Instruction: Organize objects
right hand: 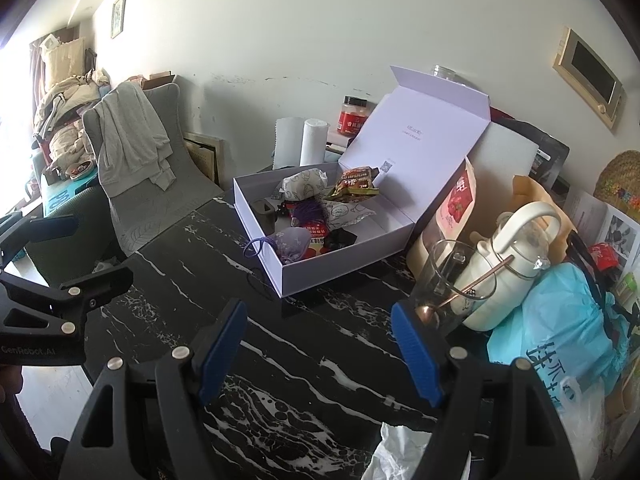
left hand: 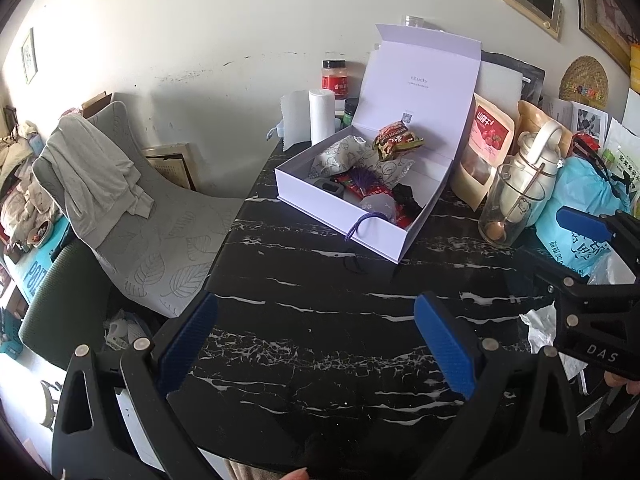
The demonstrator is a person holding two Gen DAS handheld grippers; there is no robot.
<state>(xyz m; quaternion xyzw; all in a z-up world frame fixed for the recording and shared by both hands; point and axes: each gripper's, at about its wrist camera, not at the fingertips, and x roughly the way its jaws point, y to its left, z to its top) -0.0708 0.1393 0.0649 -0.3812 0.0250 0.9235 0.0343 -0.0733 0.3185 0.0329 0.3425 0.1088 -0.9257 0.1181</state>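
Your pale lilac cardboard gift box [left hand: 372, 236] sits open toward the far edge of the black white-veined marble table [left hand: 312, 340], its hinged lid [left hand: 420, 92] standing upright against the wall side. Inside you have a patterned white cloth pouch [left hand: 340, 156], a red and green crinkled snack packet [left hand: 396, 140], a purple tassel [left hand: 362, 180] on a red packet, a small dark ring-shaped piece [left hand: 330, 188] and a pale lilac sachet [right hand: 290, 242] at the near corner, its purple cord loop [left hand: 360, 226] hanging over the box wall. The items overlap, so what lies beneath them is hidden from you, and the print on the packets is too small to read.

Just beyond the box's far left corner stands a white paper towel roll [left hand: 322, 116]; a red-lidded jar [left hand: 335, 78] is behind it. At the table's right edge, a clear drinking glass with a copper spoon [right hand: 452, 288] stands before a white kettle [right hand: 516, 256] and a blue plastic bag [right hand: 568, 320], cut off by the frame.

Your left gripper [left hand: 320, 344] and right gripper [right hand: 320, 352] both hover over bare table near the front edge, blue pads apart, nothing between them.
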